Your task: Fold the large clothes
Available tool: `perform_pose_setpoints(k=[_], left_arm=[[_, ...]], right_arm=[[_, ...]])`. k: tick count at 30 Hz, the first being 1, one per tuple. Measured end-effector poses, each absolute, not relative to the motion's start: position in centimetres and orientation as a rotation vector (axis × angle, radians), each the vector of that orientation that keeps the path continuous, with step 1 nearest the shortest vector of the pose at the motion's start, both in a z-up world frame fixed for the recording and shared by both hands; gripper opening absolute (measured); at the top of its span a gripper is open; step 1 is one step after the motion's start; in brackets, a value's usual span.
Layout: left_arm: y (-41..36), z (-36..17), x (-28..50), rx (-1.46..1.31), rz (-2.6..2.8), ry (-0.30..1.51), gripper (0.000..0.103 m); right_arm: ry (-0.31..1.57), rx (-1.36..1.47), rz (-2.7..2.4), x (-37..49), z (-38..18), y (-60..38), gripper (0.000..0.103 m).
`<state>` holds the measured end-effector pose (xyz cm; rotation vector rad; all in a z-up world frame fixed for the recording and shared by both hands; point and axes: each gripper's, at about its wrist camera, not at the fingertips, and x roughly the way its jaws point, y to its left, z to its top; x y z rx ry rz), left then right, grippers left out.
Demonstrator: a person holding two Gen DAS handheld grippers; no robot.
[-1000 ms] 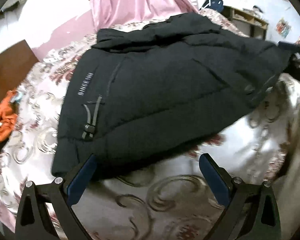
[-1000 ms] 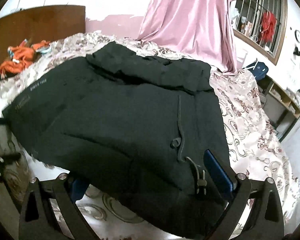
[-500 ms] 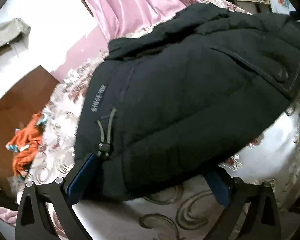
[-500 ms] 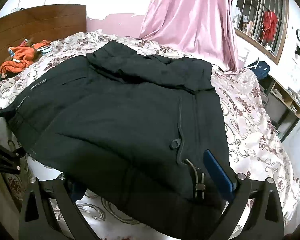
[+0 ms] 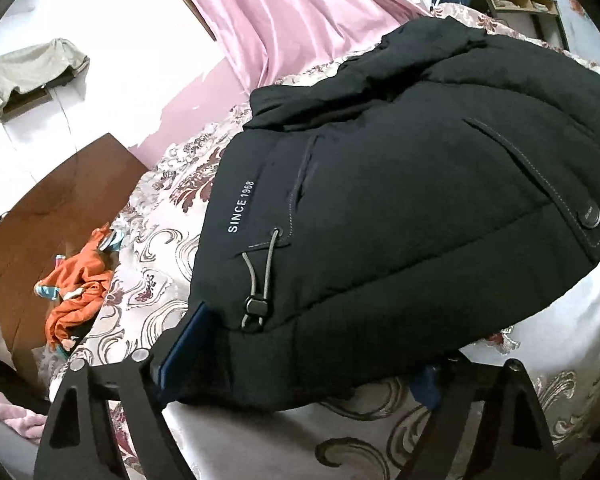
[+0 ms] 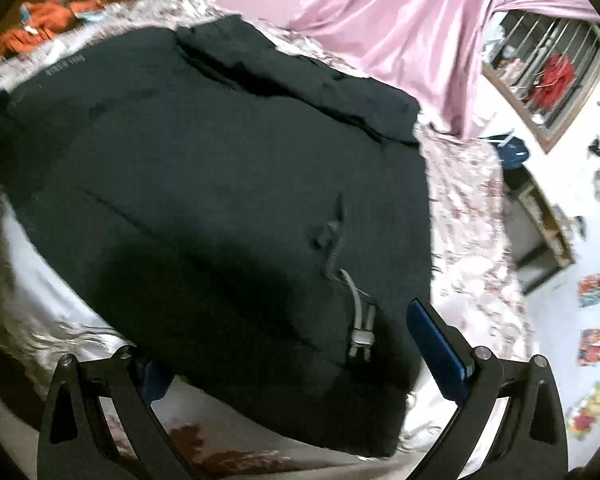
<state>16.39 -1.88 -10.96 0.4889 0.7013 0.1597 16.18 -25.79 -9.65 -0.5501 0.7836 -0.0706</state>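
Jacket [image 5: 400,220], black and padded, lies across the bed [image 5: 160,248], hem toward the bottom of both views, collar toward the pink curtain [image 5: 300,12]; its long axis runs from lower left to upper right. Left hand-held gripper [image 5: 300,364] has just been closing, its jaws apart around the hem corner; the right hand-held gripper [image 6: 284,352] straddles the other corner, jaws apart. Thick padding may slip out of a shallow pinch, or the drawcord [image 5: 256,284] may snag.

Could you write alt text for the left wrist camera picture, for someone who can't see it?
A black padded jacket printed "SINCE 1968" lies on a floral bedspread, its hem between the left gripper's jaws, which have just been closing. Orange clothes lie beside a wooden headboard.
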Motion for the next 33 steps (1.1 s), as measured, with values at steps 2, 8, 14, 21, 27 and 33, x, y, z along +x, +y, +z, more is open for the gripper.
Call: perform_pose_setpoints(k=[2, 8, 14, 21, 27, 33], left_arm=[[-1.8, -10.9, 16.4, 0.485, 0.163, 0.7, 0.08], [-2.0, -10.8, 16.2, 0.481, 0.149, 0.69, 0.058], [-2.7, -10.3, 15.6, 0.507, 0.145, 0.606, 0.044], [-2.9, -7.9, 16.0, 0.486, 0.137, 0.489, 0.018], [-2.2, -4.6, 17.5, 0.359, 0.128, 0.489, 0.012], [-0.4, -1.0, 17.8, 0.179, 0.155, 0.437, 0.01]], right_arm=[[0.782, -0.551, -0.08, 16.2, -9.7, -25.7, 0.1], [0.76, -0.495, -0.074, 15.7, -9.1, -26.0, 0.079], [0.697, -0.455, -0.032, 15.1, -8.9, -25.4, 0.036], [0.635, -0.374, -0.034, 14.5, -8.1, -25.7, 0.026], [0.542, -0.339, -0.029, 14.6, -5.7, -25.5, 0.015], [0.451, -0.227, -0.006, 14.8, -2.3, -26.3, 0.01]])
